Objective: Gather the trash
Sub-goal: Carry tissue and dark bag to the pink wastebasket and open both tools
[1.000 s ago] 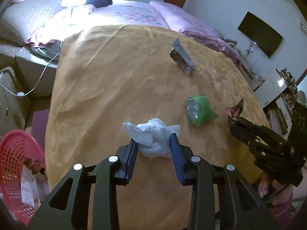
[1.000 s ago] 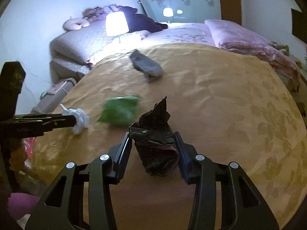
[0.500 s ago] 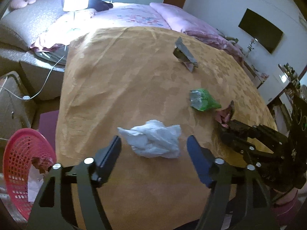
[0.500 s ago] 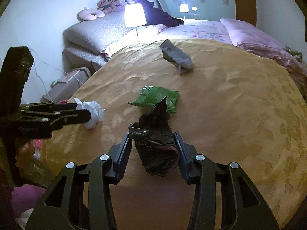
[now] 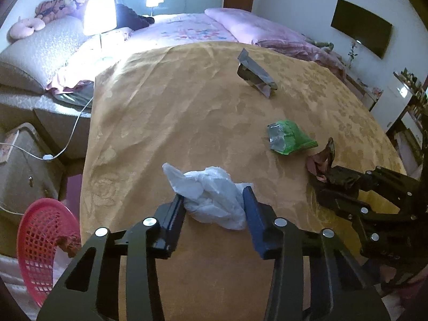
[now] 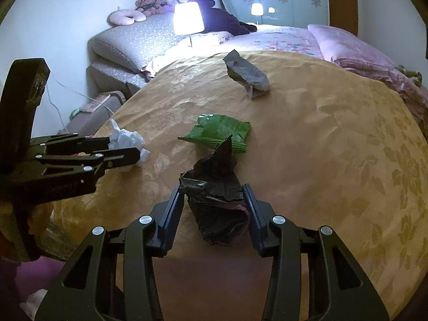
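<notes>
Far left, beside the table: red basket [image 5: 45,243], scraps inside. Near the front edge of the gold tablecloth [image 5: 165,112]: left gripper [image 5: 215,206] clenched on crumpled white tissue [image 5: 211,195]. Right of it, lying loose on the cloth: green wrapper [image 5: 290,137]; farther back, grey wrapper [image 5: 255,72], partly upright. Rightmost, near the front edge: right gripper [image 6: 214,200] grasping crumpled dark wrapper [image 6: 216,195].

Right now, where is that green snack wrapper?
The green snack wrapper lies flat on the gold tablecloth, mid-table in the right wrist view, just beyond the dark wrapper, with the grey packet farther back.
</notes>
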